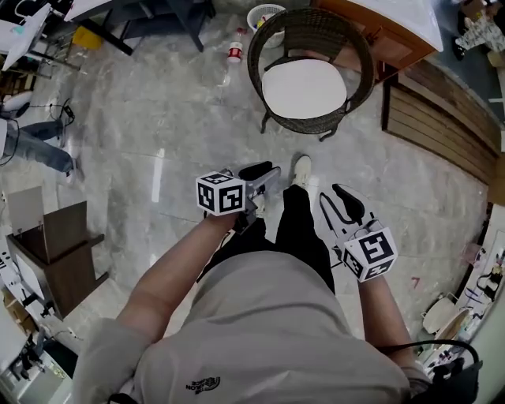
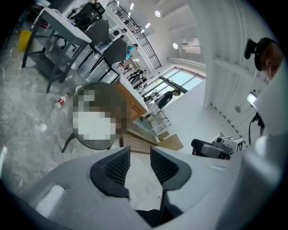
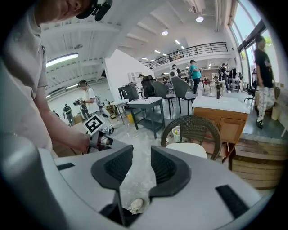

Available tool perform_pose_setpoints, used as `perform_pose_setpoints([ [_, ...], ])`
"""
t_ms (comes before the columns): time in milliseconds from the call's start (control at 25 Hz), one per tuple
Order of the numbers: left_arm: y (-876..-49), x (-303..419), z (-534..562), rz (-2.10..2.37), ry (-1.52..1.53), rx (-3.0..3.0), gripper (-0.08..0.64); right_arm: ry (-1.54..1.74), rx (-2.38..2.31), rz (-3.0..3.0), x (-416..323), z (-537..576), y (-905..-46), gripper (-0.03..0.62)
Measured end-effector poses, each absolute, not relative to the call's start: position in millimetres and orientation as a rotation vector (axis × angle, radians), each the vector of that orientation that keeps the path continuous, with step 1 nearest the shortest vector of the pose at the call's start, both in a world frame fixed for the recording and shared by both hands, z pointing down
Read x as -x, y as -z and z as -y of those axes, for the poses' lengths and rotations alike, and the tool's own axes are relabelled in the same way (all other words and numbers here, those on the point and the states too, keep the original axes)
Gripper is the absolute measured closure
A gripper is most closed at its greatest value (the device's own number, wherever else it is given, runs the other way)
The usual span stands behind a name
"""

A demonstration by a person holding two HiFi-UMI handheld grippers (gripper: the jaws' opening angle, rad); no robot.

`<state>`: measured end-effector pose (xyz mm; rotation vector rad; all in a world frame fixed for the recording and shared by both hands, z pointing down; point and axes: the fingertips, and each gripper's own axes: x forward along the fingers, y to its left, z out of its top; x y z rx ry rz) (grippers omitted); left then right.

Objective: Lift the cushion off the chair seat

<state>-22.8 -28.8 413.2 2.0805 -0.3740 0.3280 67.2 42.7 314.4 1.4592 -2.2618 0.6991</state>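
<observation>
The step in hand was the approach. The white cushion [image 1: 304, 88] lay flat on the seat of the round wicker chair [image 1: 316, 20], untouched. The chair stood on the marble floor [image 1: 158, 118] well ahead of the person, just in front of a wooden counter [image 1: 379, 35].

Both grippers were held low in front of the body, well apart from the chair. The left gripper [image 1: 264, 175] pointed toward the chair. In its own view its fingers [image 2: 118, 168] stood partly open, with nothing between them but floor. The right gripper [image 1: 343, 201] was the same: its fingers [image 3: 164, 168] stood partly apart and empty. Through the gap showed only floor and the toe of the person's shoe [image 1: 301, 170]. In the right gripper view the cushion sat just beyond the right-hand finger, with the chair's back curving round behind it.

Nothing of the lift itself had begun, as I judged it. The next move called for closing the distance, then bringing the grippers in low from the open front of the chair, since the wicker back walled off the far side. The fingers would likely need to open wider to straddle the cushion's near edge. One gripper toward each side would keep the cushion level, and both would have to close on it before raising it clear of the seat.
</observation>
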Motion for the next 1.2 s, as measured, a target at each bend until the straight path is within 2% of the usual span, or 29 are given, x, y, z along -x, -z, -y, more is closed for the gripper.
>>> perform_pose_setpoints([
  [440, -566, -38, 93, 0.496, -0.251, -1.685, 0.414, -0.852, -1.223, 2.268, -142, 38, -407, 0.457],
  [880, -713, -48, 194, 0.673, -0.166, -1.525, 0.407, -0.939, -0.992, 2.211, -186, 84, -511, 0.457],
  [1200, -773, -45, 255, 0.745, -0.116, -1.525, 0.397, -0.977, -0.942, 2.198, -205, 114, -555, 0.457],
])
